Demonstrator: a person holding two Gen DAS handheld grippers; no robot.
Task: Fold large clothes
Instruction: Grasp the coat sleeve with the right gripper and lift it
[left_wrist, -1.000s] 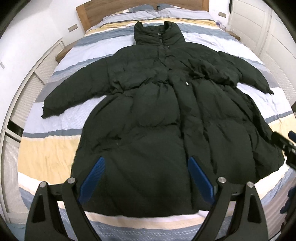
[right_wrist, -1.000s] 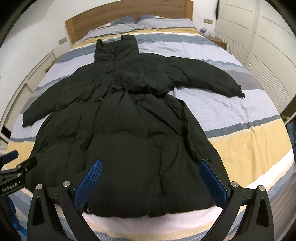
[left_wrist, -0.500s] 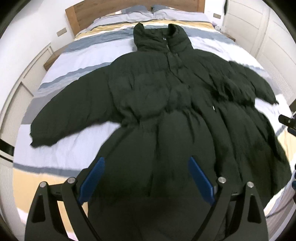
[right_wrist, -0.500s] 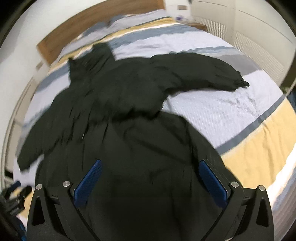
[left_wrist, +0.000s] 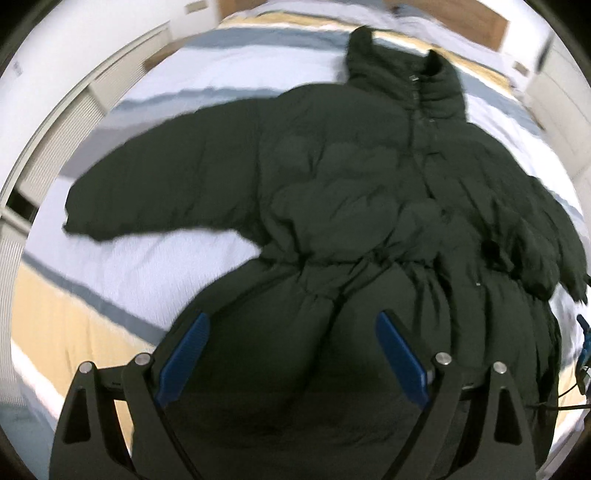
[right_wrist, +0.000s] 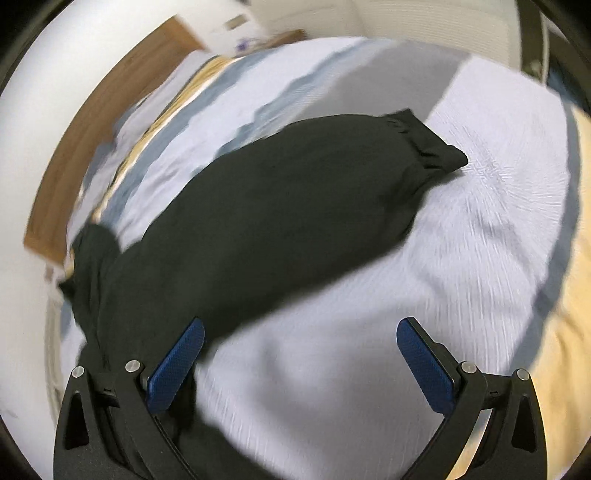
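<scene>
A dark coat (left_wrist: 369, 206) is seen laid flat, front up, on a striped bed (left_wrist: 122, 258). In the left wrist view, going left to right: a white panelled wall unit (left_wrist: 62, 122) runs along the bed's left side; one sleeve (left_wrist: 166, 192) is stretched out leftward over the white band of the bedcover, its cuff well clear of the bed edge; the body, gathered at the waist, fills the centre; the collar (left_wrist: 410, 81) stands at the far end, toward the wooden headboard (left_wrist: 461, 18); the other sleeve (left_wrist: 546, 236) is spread to the right. The left gripper (left_wrist: 291, 358) is held above the coat's lower part with its blue fingers (left_wrist: 183, 358) spread wide and nothing between them (no contact with the fabric can be confirmed). A small piece of blue and black gear shows at the far right edge; it cannot be identified.

In the right wrist view (heavily blurred), the headboard (right_wrist: 96, 155) is at the left, the coat body drops away at lower left, and the right-side sleeve (right_wrist: 295, 206) is extended across the white bedcover, ending in a gathered cuff (right_wrist: 432, 147). The right gripper (right_wrist: 301, 363) is held with fingers (right_wrist: 424, 365) released and wide apart: the left finger is over the edge of the coat, the right finger over bare bedcover (right_wrist: 480, 258). Nothing is grasped.
</scene>
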